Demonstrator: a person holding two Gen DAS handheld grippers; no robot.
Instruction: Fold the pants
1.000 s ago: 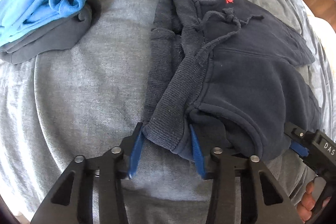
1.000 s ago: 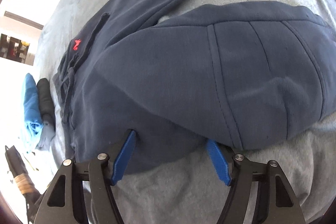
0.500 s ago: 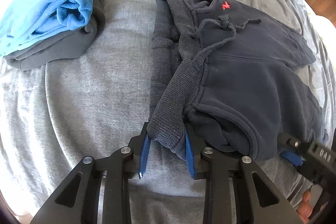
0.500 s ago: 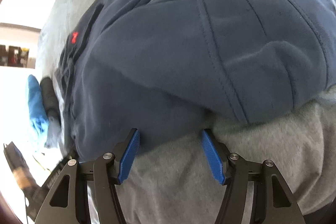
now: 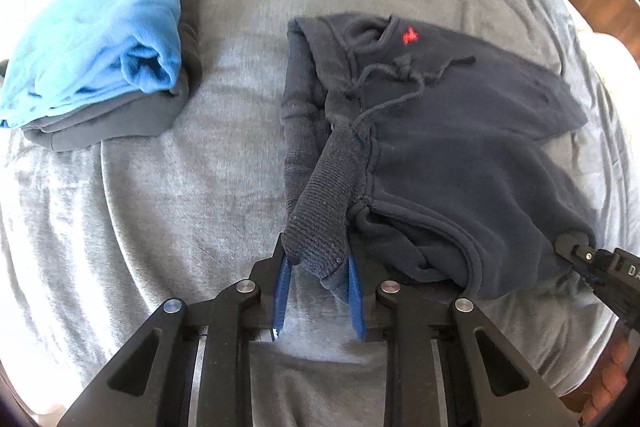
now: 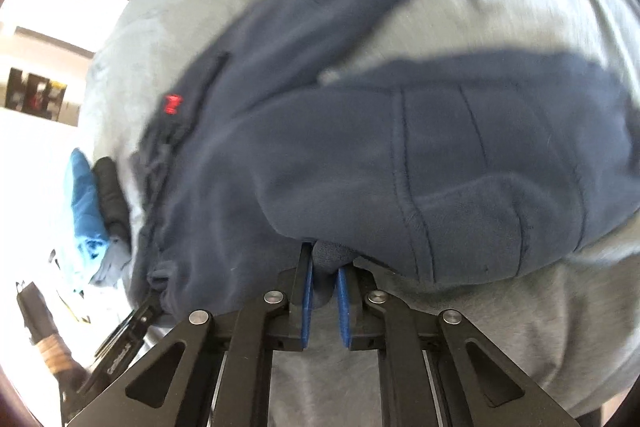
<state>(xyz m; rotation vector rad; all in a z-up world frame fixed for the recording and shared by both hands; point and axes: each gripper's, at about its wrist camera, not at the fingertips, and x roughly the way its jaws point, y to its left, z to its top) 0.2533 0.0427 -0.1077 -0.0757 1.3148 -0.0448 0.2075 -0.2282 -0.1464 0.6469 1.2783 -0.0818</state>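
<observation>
Both grippers pinch the near edge of the navy pants (image 5: 460,155).

Left gripper (image 5: 318,291) clamps the ribbed waistband corner; right gripper (image 6: 324,303) nips a fabric fold. The pants lie on the grey blanket (image 5: 180,187), right of the blue folded pile (image 5: 104,35). Best to lift both evenly, keeping the edge taut.

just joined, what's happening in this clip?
A person with a handheld tool in each hand is folding navy sweatpants on a grey blanket. The left tool is clamped on the ribbed waistband corner; the right tool pinches a bunch of fabric at the pants' near edge. A folded blue and dark clothes stack sits off to the side.
</observation>
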